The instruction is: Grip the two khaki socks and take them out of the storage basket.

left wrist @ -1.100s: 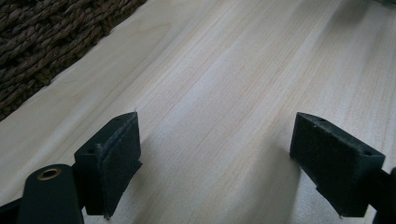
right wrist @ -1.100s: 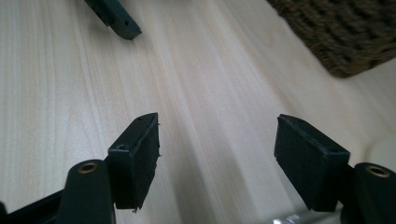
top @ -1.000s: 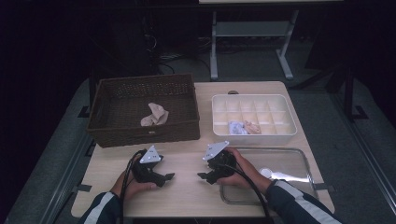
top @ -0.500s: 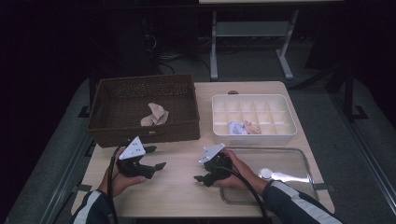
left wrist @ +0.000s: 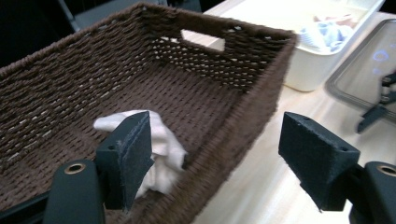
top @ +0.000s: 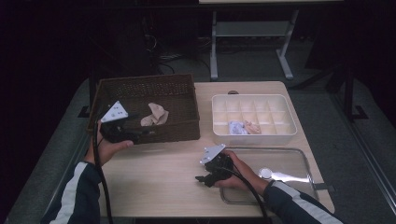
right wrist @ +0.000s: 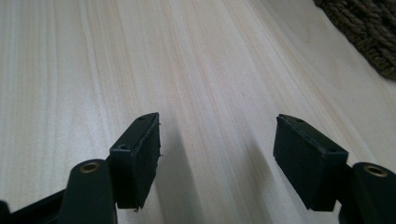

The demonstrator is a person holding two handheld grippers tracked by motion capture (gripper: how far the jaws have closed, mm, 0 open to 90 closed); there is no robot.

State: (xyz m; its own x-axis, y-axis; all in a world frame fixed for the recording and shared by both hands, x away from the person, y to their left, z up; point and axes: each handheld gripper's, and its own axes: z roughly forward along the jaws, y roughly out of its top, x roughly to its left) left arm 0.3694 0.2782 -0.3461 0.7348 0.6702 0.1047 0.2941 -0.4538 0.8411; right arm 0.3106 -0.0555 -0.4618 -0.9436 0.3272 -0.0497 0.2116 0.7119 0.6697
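No writing, label, brand, number or sign can be read anywhere in these views. The wicker basket point(top: 144, 91) at the bench's far left corner, the white compartment tray point(top: 252, 135) at its far right and the clear lid point(top: 289, 158) at its near right edge all carry plain, unmarked surfaces; the bench point(top: 163, 177) top shows only bare wood grain.

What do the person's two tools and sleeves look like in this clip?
Both the left tool and the right tool are black, each topped by a grey three-cornered plate with small dark dots. A black cable trails from each along the forearm. The jaws carry blocky black pads with brass-coloured pivots. The sleeves are dark with a white stripe.
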